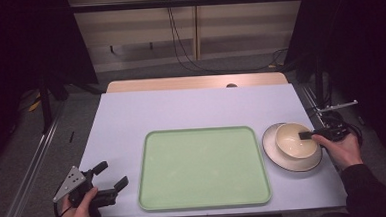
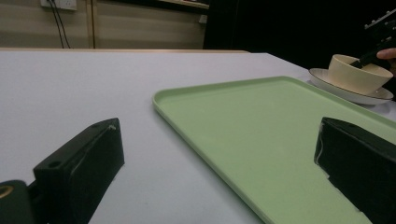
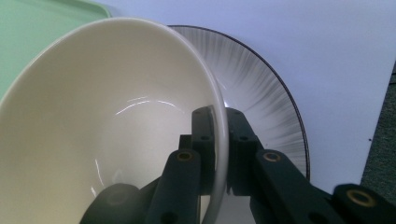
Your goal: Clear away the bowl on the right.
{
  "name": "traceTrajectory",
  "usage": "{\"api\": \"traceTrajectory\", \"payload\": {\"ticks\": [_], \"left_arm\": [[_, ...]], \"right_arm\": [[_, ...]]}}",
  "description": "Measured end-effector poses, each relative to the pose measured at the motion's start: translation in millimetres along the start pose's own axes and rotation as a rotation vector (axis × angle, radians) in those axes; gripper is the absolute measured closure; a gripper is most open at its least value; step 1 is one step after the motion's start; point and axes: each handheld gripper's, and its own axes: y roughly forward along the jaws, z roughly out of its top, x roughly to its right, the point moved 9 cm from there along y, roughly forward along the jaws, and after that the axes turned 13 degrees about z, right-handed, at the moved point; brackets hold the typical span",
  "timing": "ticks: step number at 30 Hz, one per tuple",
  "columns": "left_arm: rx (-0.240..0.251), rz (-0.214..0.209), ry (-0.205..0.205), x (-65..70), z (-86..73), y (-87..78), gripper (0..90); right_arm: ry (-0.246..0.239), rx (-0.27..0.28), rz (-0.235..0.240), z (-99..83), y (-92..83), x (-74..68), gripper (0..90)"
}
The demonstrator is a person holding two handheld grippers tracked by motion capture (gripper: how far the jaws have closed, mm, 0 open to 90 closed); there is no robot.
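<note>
A cream bowl [image 1: 294, 139] sits on a white plate with a dark rim [image 1: 270, 147] at the table's right side. My right gripper [image 1: 307, 134] is shut on the bowl's rim [image 3: 219, 126], one jaw inside the bowl and one outside. The bowl [image 2: 356, 74] and plate [image 2: 348, 92] also appear far right in the left gripper view. A light green tray [image 1: 202, 168] lies empty in the middle of the table. My left gripper [image 1: 110, 175] is held open at the front left corner, just left of the tray [image 2: 261, 135], with nothing between its jaws.
The table [image 1: 181, 109] has a pale lilac top with a wooden strip at its far edge. Black cables [image 1: 180, 44] hang down the back wall. Dark curtains flank both sides, and a metal rail [image 1: 29, 172] runs along the floor at left.
</note>
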Motion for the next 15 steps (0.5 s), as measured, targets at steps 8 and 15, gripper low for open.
{"api": "traceTrajectory", "payload": {"ticks": [8,15], "left_arm": [[0.004,0.001,-0.015,0.9,0.6,0.5,1.4],[0.004,-0.002,-0.013,0.7,0.3,-0.7,1.4]], "right_arm": [[0.004,0.014,-0.001,-0.2,-2.7,0.8,84.0],[0.001,0.025,0.011,1.2,-3.8,0.6,83.8]]}}
